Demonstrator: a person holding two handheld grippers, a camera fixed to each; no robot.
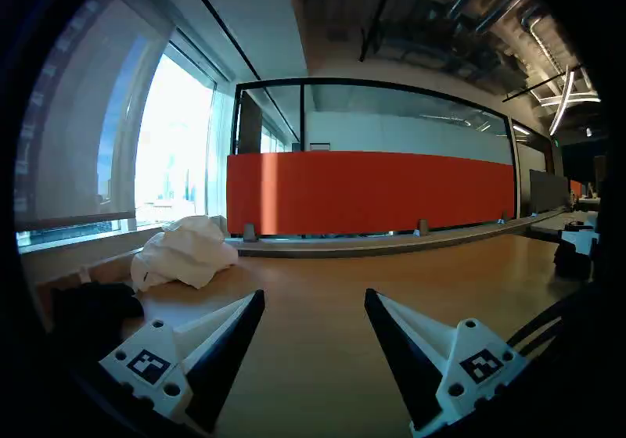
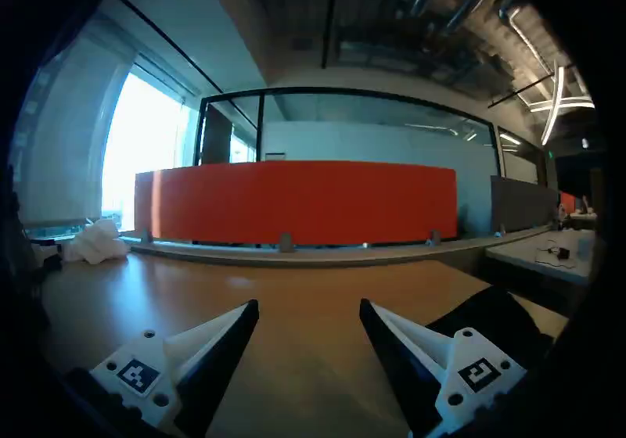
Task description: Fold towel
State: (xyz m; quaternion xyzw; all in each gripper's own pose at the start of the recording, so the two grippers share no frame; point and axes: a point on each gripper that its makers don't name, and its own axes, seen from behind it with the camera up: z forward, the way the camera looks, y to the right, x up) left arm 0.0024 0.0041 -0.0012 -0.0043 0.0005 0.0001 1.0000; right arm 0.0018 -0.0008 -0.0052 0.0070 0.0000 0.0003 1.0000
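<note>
The left gripper (image 1: pixel 313 292) sits low over the wooden table (image 1: pixel 438 266), fingers spread wide and holding nothing. The right gripper (image 2: pixel 309 302) is equally wide apart and empty. The white towel (image 1: pixel 184 250) lies crumpled at the table's far left, beside the window (image 1: pixel 168 141).

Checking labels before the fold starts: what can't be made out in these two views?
White towel, left gripper view: crumpled, corners buried in its own folds.
Black heap, left gripper view: cut by the picture edge, too dark to identify.
Dark shape, right gripper view: partly behind the right tool, too dark to identify.
</note>
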